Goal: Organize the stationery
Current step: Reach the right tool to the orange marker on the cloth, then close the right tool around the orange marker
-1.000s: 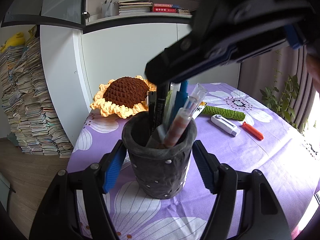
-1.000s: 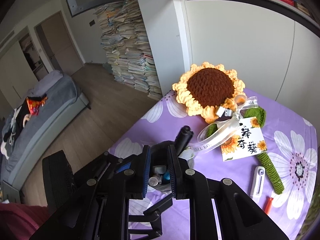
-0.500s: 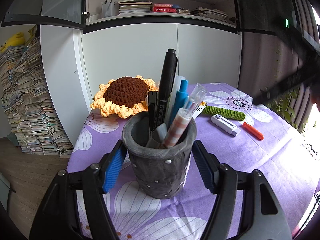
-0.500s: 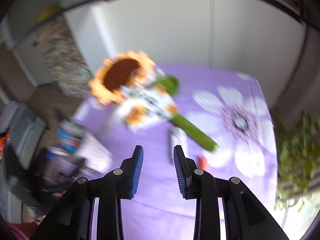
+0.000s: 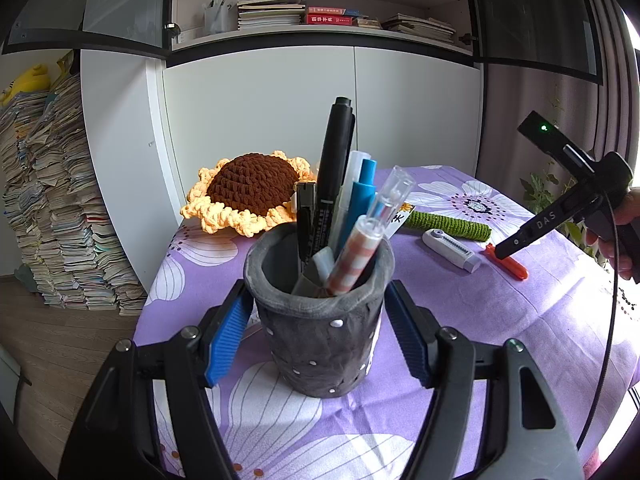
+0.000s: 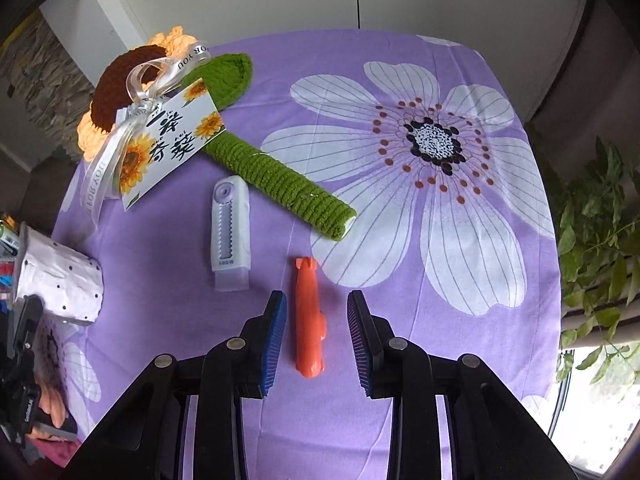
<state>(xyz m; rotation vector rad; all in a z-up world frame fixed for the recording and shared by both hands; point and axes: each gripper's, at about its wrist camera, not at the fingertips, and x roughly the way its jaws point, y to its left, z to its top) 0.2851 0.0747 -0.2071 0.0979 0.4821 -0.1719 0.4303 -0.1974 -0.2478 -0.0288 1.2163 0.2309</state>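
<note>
A dark grey pen cup (image 5: 320,340) with several pens and a tall black marker (image 5: 334,168) stands on the purple flowered cloth. My left gripper (image 5: 316,336) is shut on the cup, its blue pads against both sides. In the right wrist view the cup (image 6: 60,280) appears at the far left. A short orange pen-like piece (image 6: 310,320) lies flat on the cloth. My right gripper (image 6: 316,304) points down over it, open, pads on either side without touching. The left wrist view shows the right gripper (image 5: 502,252) tip-down by that orange piece (image 5: 508,266).
A white slider eraser (image 6: 231,232) lies just left of the orange piece. A crocheted sunflower (image 6: 280,180) with a card and ribbon lies beyond it. White cabinets, shelves and a paper stack (image 5: 48,200) stand behind. A plant (image 6: 600,240) hangs by the table's right edge.
My right gripper left the cup with the black marker standing in it, swung right across the table and came down over the orange piece, jaws wider. The left gripper and cup stayed put.
</note>
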